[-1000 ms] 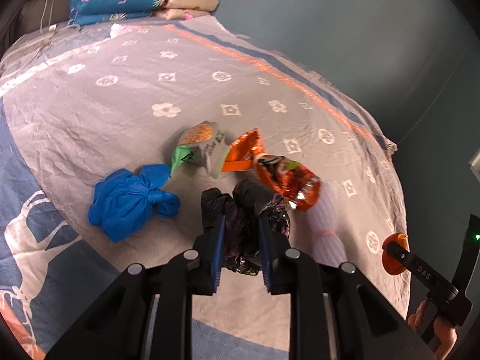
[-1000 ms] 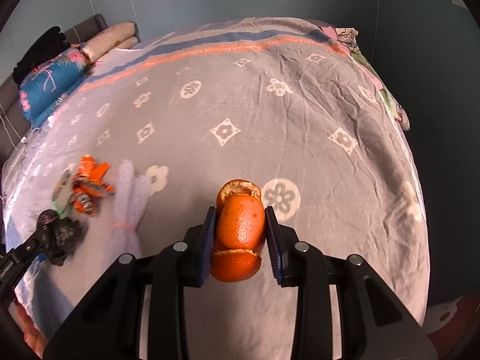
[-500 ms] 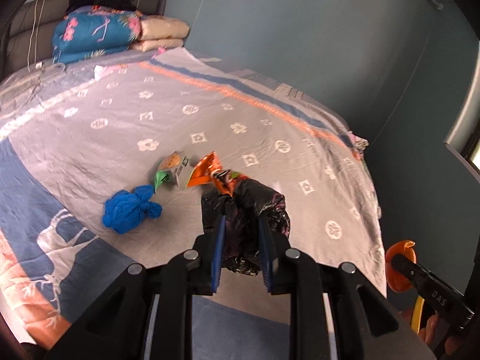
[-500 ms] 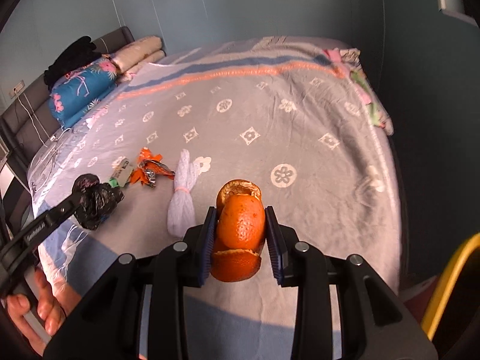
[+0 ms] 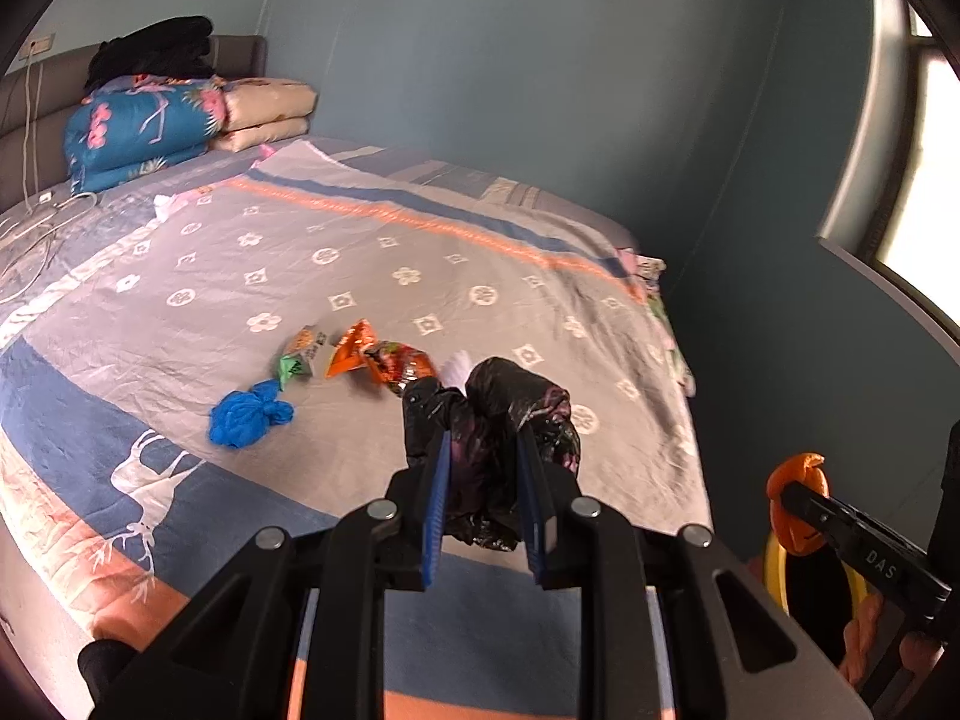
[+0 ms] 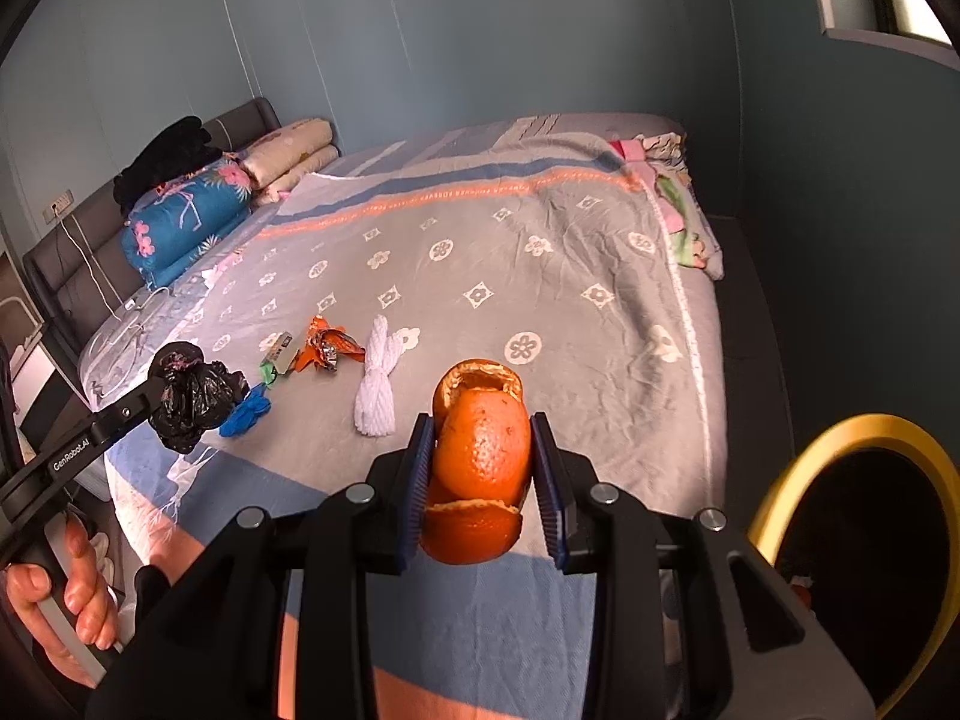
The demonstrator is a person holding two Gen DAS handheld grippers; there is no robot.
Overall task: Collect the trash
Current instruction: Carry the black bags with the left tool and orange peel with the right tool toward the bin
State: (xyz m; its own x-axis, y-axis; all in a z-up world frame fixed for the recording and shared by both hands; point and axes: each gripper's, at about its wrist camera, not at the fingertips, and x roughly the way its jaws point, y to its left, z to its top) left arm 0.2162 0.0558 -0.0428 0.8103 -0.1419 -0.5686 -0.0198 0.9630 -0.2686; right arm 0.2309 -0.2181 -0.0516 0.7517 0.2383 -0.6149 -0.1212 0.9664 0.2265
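Nearest, right tool (image 6: 483,480) is clamped on orange peel (image 6: 480,450); left tool (image 5: 485,495) pinches a crumpled black bag (image 5: 492,432), both above the bed (image 6: 540,276). Peel sits in loose stacked pieces, so one could slip free short of the yellow-rimmed bin (image 6: 852,426). Farther off, blue wad (image 5: 246,417), wrappers (image 5: 360,354) and white bundle (image 6: 377,378) lie uncollected. Bin's inside is dark, largely cut off.

Bed (image 6: 600,360) with grey floral-patterned cover; folded blue flowered quilt (image 5: 144,132) and beige folded bedding (image 5: 270,114) at the headboard (image 6: 78,252), black garment (image 6: 168,159) on top.
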